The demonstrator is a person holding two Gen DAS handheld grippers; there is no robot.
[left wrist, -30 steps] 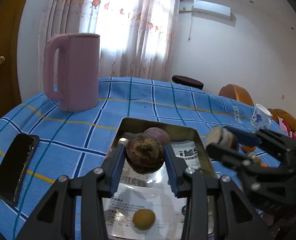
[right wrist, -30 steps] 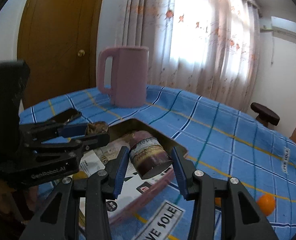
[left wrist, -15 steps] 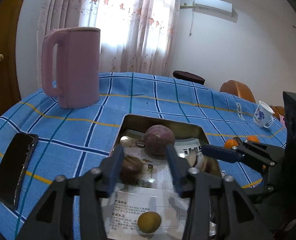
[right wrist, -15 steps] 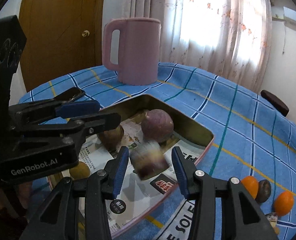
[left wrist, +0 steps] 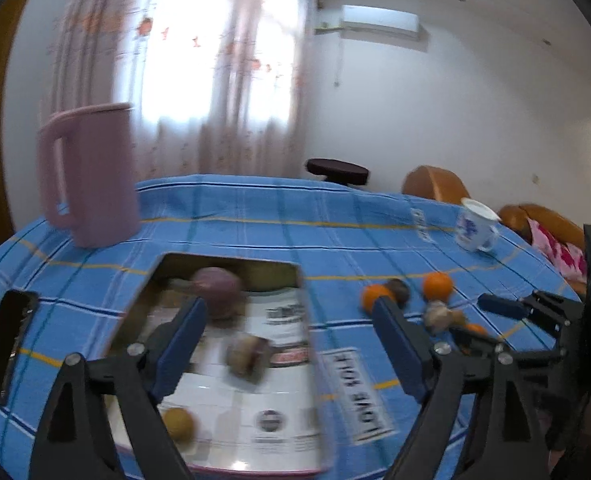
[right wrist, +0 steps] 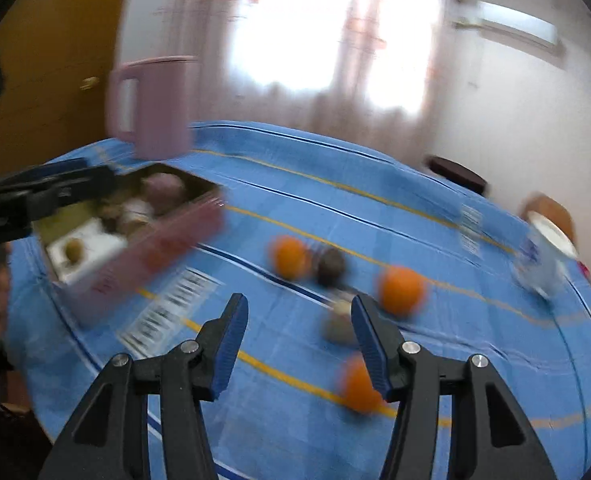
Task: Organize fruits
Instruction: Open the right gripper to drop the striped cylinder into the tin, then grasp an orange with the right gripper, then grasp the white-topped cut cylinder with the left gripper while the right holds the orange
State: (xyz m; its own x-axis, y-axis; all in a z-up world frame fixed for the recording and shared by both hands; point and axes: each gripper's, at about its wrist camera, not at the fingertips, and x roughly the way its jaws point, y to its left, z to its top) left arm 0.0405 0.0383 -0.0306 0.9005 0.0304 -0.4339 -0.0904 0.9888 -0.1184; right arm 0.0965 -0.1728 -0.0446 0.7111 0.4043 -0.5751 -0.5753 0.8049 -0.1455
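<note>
The shallow rectangular metal tin (left wrist: 231, 264), lined with printed paper, sits on the blue checked tablecloth (left wrist: 255, 220). Inside lie a round purple fruit (left wrist: 217, 290) near the far wall, a blurred brownish fruit (left wrist: 247, 354) toward the middle, and a small yellow-green fruit (left wrist: 179, 424) at the near end — none is held. The left gripper (left wrist: 287, 344) hangs over the tin's right rim with its blue-padded jaws spread wide and nothing between them. The right gripper (right wrist: 299, 344) is likewise spread and empty — it hovers above the cloth right of the tin, near three orange fruits (right wrist: 401, 290), a dark round fruit (right wrist: 331, 266) and a pale, blurred piece (right wrist: 341, 324). A tall pink plastic jug (left wrist: 91, 176) stands beyond the tin, a black phone (left wrist: 5, 344) lies to its left, and a white cup with blue print (left wrist: 475, 226) stands far right.
</note>
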